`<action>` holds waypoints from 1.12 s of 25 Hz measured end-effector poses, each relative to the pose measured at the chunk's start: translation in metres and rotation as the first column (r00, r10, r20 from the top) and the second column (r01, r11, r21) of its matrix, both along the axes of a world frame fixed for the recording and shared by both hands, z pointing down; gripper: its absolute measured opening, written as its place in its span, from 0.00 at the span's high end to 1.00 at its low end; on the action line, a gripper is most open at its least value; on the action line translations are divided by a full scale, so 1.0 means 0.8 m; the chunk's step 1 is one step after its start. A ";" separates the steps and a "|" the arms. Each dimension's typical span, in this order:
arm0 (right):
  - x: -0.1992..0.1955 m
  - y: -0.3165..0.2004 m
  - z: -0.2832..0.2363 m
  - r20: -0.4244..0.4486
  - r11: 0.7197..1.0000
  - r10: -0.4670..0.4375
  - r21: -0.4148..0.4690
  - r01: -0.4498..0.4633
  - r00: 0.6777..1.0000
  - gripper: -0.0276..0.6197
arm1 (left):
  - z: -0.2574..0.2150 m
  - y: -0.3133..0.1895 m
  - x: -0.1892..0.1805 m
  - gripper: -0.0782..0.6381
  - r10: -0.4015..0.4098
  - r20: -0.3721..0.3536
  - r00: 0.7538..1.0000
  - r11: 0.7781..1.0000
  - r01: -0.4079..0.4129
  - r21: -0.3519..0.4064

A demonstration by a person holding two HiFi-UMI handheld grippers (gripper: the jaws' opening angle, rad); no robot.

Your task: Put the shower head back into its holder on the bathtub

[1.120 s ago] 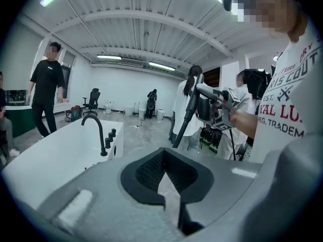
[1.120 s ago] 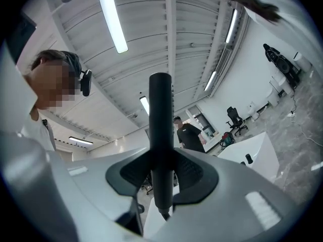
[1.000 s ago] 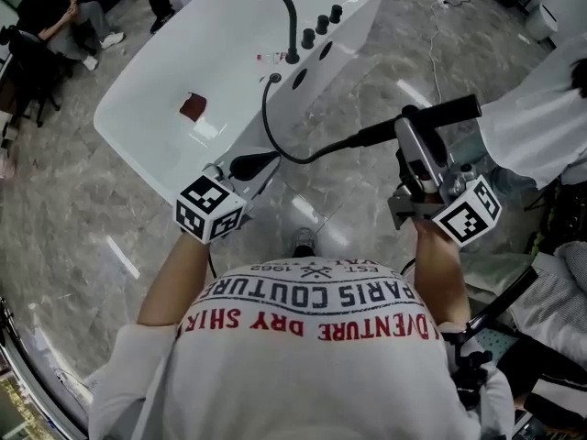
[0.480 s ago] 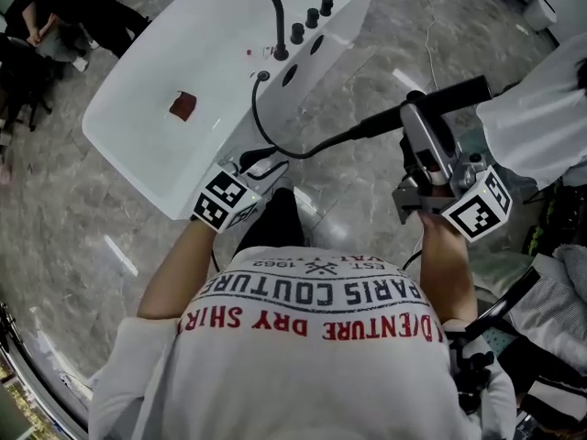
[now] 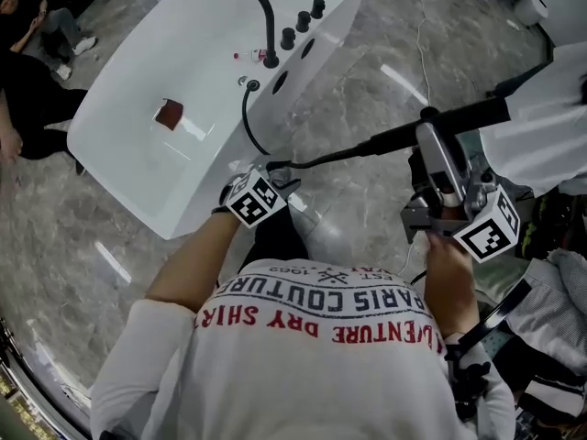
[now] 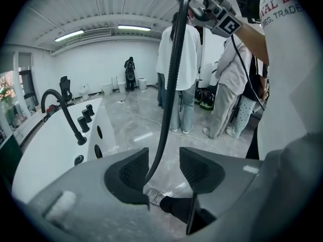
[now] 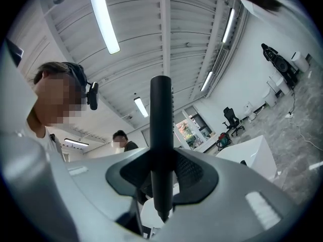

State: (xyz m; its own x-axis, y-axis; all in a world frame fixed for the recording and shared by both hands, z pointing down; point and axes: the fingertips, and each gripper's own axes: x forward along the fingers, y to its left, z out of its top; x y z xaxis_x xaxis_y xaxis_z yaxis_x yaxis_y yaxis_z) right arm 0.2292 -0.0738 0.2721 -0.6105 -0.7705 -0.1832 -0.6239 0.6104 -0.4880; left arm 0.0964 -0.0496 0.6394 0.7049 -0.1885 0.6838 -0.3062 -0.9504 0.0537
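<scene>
Black shower head sits clamped in the right gripper, well apart from the bathtub holder ahead-left of the left gripper, whose jaws have just been opening, loose around the hose; carrying step, next likely steering the head into that holder.

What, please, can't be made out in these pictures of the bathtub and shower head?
- Which rim fitting of the bathtub is the holder: head view, too small.
- What the dark red thing in the tub is: head view, too small.
- What the small red item by the faucet is: head view, too small.
- Spray face of the shower head: head and right gripper views, lost on its black body.
</scene>
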 end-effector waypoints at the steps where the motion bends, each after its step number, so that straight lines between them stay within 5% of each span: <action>1: 0.001 0.000 0.000 0.000 1.000 0.001 -0.003 -0.001 1.000 0.74 | 0.010 -0.002 0.004 0.61 0.006 0.011 1.000 1.000 -0.006 -0.002; 14: 0.012 -0.009 -0.002 0.039 0.999 0.026 -0.024 -0.025 0.999 0.74 | 0.083 -0.014 0.033 0.63 0.104 0.133 0.986 0.994 -0.106 0.005; 16: 0.015 -0.010 -0.002 0.035 0.999 0.037 -0.026 -0.036 0.999 0.74 | 0.084 -0.017 0.033 0.78 0.098 0.140 0.985 0.994 -0.102 0.024; 28: 0.025 -0.020 -0.003 -0.022 0.996 0.085 -0.017 -0.085 0.996 0.74 | 0.076 -0.026 0.017 0.81 0.068 0.148 0.987 0.998 -0.069 0.001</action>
